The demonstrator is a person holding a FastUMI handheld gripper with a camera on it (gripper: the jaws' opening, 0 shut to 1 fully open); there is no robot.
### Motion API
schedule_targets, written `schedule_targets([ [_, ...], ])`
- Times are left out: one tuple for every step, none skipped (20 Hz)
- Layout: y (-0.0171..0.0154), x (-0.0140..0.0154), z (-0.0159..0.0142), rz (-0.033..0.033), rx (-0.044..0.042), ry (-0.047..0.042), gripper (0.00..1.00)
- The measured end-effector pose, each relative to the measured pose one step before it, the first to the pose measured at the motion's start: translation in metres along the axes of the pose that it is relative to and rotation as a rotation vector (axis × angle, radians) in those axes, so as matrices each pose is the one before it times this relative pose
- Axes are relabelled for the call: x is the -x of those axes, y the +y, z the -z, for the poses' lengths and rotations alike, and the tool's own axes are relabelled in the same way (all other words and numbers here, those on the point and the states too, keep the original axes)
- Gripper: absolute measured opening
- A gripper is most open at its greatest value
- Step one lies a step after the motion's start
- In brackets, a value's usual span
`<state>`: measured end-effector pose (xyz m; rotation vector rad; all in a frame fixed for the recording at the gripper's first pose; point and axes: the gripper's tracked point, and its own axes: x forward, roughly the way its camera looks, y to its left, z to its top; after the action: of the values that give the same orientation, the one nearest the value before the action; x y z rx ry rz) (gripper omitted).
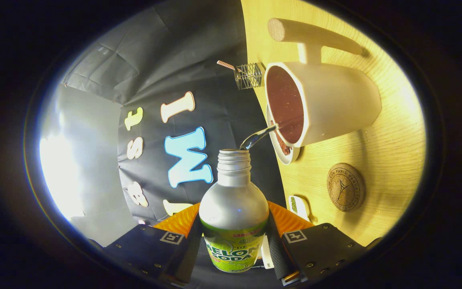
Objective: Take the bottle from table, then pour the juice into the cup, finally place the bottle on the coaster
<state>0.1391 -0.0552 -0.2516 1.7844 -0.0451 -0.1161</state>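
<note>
Pouring looks to be the step in hand: the bottle (233, 212) sits tipped between the jaws of the gripper (234, 245), which are closed on its labelled lower body, one finger pressing each side, and a thin stream of juice (258, 135) runs from its open threaded mouth into the cup (327, 104). By its look the bottle is a metal one with a smooth, rounded shoulder, so I judge it stiff enough not to crumple yet slick under the pads; the straight labelled wall, where the jaws sit now, seems the sound place to hold it, not the curved shoulder or the narrow neck. It probably lightens as it empties, and the liquid moving inside may tug at the grip. The neck reaches out ahead of the fingers, its mouth just short of the cup's rim. The cup stands on a small saucer (285, 150) on the wooden surface (391, 160), dark liquid showing inside. The round cork coaster (345, 187) lies near the cup, apart from it, with nothing on it.
</note>
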Motion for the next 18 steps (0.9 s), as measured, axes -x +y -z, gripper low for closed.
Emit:
schedule_targets([
  [0.00134,-0.00037,-0.00061,0.00059,-0.00016,-0.00187,0.75],
  [0.00098,0.00083,-0.00066,-0.00333,-0.00701,-0.00296,0.75],
  [0.00182,0.00052,0.00082,-0.00287,-0.0106,-0.00149,0.75],
  [0.00077,-0.00088,0.00093,-0.00177,-0.00864,-0.0005,0.75],
  [0.00059,0.00094,0.0006,-0.0009,-0.0077,-0.00134,0.75],
  [0.00028,-0.00014,0.00023,-0.00038,-0.0075,-0.00052,0.75],
  [0.00245,0.00022,0.00061,-0.00318,-0.00585,-0.00135,0.75],
  [0.00161,0.0003,-0.00047,-0.00415,-0.00412,-0.00371,0.75],
  [0.00039,0.00038,-0.00096,-0.00353,-0.00437,-0.00629,0.75],
  [0.00058,-0.00051,-0.00112,-0.00089,-0.0076,-0.0034,0.75],
  [0.00069,-0.0001,0.00127,-0.00046,-0.00869,-0.00085,0.75],
  [0.00102,0.00006,0.00011,-0.00297,-0.00901,-0.002,0.75],
  [0.00066,0.00166,-0.00044,-0.00127,-0.00728,-0.00179,0.75],
  [0.00037,-0.00067,0.00037,-0.00118,-0.00512,-0.00101,0.75],
  [0.00112,0.00005,0.00009,-0.00114,-0.00592,-0.00092,0.75],
  [0.00163,0.00002,0.00002,-0.00444,-0.00351,-0.00144,0.75],
  [0.00137,0.00039,-0.00015,-0.00107,-0.00176,0.00003,0.75],
  [0.00113,-0.0006,-0.0004,-0.00197,-0.00205,-0.00146,0.75],
])
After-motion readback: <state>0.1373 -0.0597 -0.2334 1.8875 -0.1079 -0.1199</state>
